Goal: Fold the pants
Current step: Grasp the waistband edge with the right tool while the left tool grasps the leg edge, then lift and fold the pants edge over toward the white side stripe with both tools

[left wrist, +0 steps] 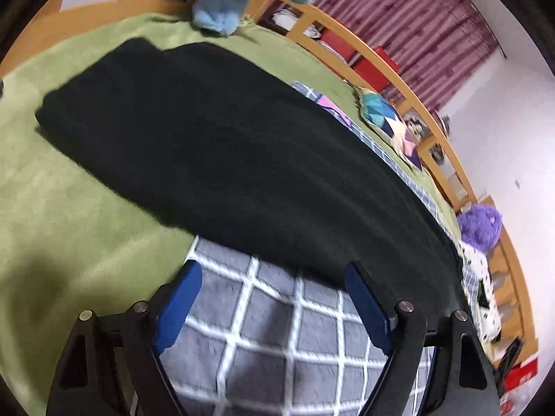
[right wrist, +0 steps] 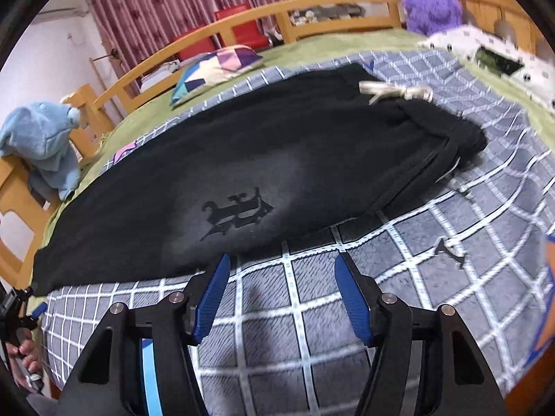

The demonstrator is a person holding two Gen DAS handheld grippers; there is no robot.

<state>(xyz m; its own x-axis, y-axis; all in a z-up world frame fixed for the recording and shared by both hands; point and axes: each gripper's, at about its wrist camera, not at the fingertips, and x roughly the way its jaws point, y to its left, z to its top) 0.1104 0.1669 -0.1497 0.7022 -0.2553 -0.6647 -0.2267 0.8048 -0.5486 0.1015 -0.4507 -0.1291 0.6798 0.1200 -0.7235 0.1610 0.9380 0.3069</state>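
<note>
Black pants [left wrist: 222,145] lie flat and lengthwise on the bed, legs together. In the right wrist view the pants [right wrist: 277,152] show a dark printed logo [right wrist: 236,213], with the waistband and pale drawstring [right wrist: 395,91] at the far right. My left gripper [left wrist: 274,272] is open and empty, just short of the pants' near edge over the grey checked blanket [left wrist: 277,332]. My right gripper [right wrist: 281,263] is open and empty, just short of the near edge below the logo.
The grey checked blanket [right wrist: 451,228] lies on a green cover [left wrist: 69,208]. A blue plush [right wrist: 41,138], a patterned cushion [right wrist: 218,66], a purple plush [right wrist: 430,3] and a spotted white pillow [right wrist: 485,52] sit along the wooden bed rail [right wrist: 312,10].
</note>
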